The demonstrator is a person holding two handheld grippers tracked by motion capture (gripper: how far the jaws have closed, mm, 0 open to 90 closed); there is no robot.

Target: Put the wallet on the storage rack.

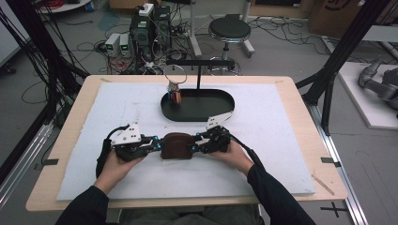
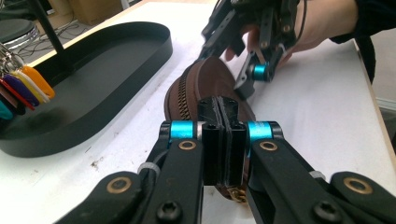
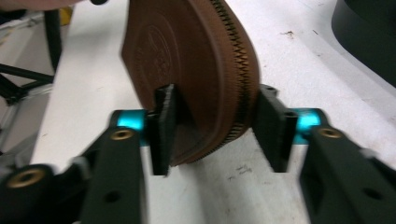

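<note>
Now, starting with the big things: the table (image 1: pixel 300 98) with its white mat fills the middle of the high view, and the black oval tray (image 1: pixel 197 112) sits just above centre, a bunch of coloured key tags (image 1: pixel 175 95) hanging at its left end from a stand (image 1: pixel 199 70). Below the tray, dead centre, the brown zipped pouch (image 1: pixel 177 146) stands on edge on the mat between my two tongs. My left tongs (image 1: pixel 157 146) are pinched tight on the pouch's left end; in the left gripper view the jaws meet almost flat against each other over its edge. My right tongs (image 1: pixel 197 145) straddle the right end at a middling width, one pad (image 3: pixel 161 130) touching the leather face, the other standing just off the zip side, so that grip is not yet made, I judge. The zip (image 2: pixel 184 100) looks fully done up, so opening is all ahead. Nothing blocks me; the tray is near but apart.
</note>
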